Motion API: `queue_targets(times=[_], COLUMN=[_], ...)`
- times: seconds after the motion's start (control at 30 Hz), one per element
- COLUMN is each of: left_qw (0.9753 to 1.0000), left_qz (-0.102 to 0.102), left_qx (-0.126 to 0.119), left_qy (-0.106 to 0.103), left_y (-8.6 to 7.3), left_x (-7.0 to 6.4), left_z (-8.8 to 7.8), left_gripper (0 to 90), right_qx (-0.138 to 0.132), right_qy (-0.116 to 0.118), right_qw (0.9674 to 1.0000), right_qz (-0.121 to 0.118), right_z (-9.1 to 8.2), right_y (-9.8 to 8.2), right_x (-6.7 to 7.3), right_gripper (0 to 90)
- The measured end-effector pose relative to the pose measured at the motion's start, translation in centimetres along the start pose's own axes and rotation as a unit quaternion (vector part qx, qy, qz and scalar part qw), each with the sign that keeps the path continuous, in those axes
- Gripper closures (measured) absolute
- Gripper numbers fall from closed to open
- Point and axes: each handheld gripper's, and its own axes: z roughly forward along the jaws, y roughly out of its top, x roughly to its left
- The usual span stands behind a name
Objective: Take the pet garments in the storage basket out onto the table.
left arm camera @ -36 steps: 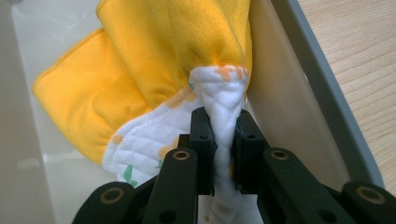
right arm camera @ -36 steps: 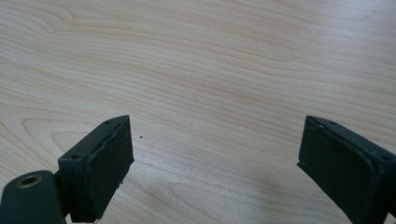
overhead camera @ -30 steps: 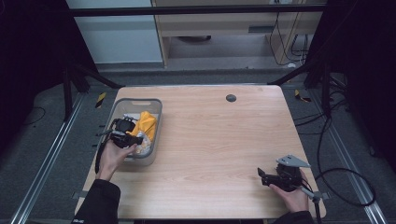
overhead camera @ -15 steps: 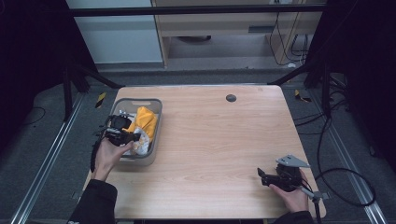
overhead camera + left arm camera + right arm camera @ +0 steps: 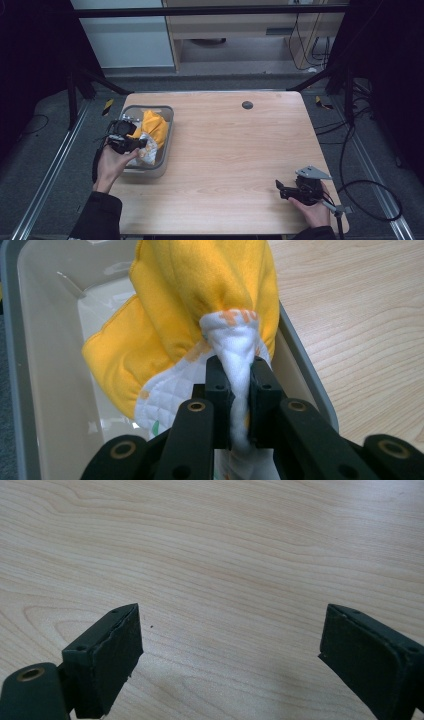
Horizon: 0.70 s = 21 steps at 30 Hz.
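Note:
A yellow cloth with a white quilted underside hangs bunched over the grey bin. My left gripper is shut on a white fold of that cloth, pinched tight between both pads. In the high view the left gripper sits over the bin at the table's left, with the yellow cloth lifted partly above the rim. My right gripper rests near the table's front right corner; in its own view the right gripper stands open over bare wood, nothing between its jaws.
The wooden table carries a small dark round grommet near its far edge. Metal frame rails run along both sides, and a cable trails off the right gripper onto the floor.
My left gripper has risen a little with the cloth, drawing the yellow fabric higher out of the bin. The right gripper has stayed put.

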Motion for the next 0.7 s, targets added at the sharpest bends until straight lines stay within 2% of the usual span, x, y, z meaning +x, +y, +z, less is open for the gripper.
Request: queue_targets(times=[0.3,0.7], left_qw=[1.0000,0.9998], left_qz=[0.000,0.007], left_qx=[-0.003,-0.016], left_qy=[-0.002,-0.004], left_y=[0.1,0.5], left_x=[0.1,0.2], left_z=[-0.7,-2.8], left_gripper=[82.2,82.3], right_qx=[0.000,-0.002], right_qy=[0.001,0.000], right_qw=[1.0000,1.0000], right_qz=[0.001,-0.001], right_z=[0.0,0.0], right_y=[0.0,0.0], right_x=[0.1,0.1], right_gripper=[9.8,9.7])
